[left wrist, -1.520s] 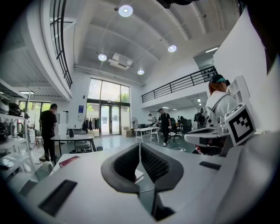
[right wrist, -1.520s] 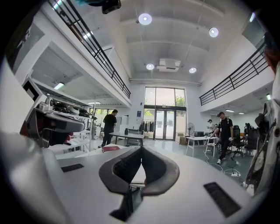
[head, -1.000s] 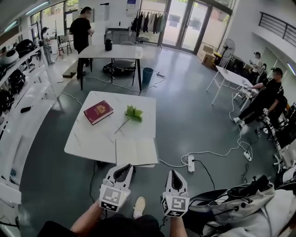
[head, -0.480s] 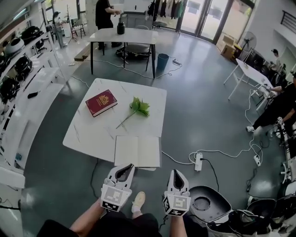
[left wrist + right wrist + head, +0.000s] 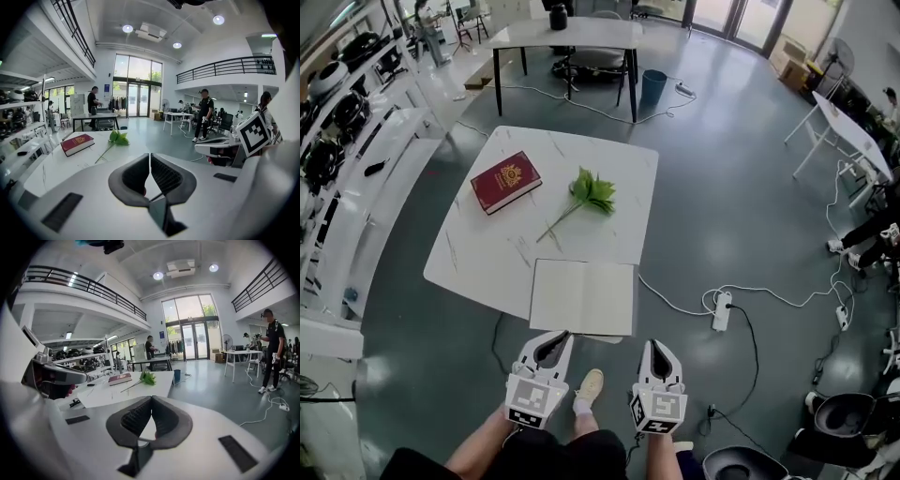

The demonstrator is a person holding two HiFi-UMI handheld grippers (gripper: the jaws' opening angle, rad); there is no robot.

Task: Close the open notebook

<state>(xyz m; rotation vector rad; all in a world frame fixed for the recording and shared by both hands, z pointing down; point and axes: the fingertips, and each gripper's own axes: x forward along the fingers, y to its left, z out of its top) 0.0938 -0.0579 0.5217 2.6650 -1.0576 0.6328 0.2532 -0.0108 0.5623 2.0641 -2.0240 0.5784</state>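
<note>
Approach: left fingers (image 5: 136,176) and right fingers (image 5: 136,420) are closed and empty. The open notebook (image 5: 583,296) lies ahead on the counter (image 5: 478,253). Next, catch one cover's edge.

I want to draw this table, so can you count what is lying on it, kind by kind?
Books: 2, a closed red book and an open notebook
Plants: 1, a green leafy sprig
Total: 3
</note>
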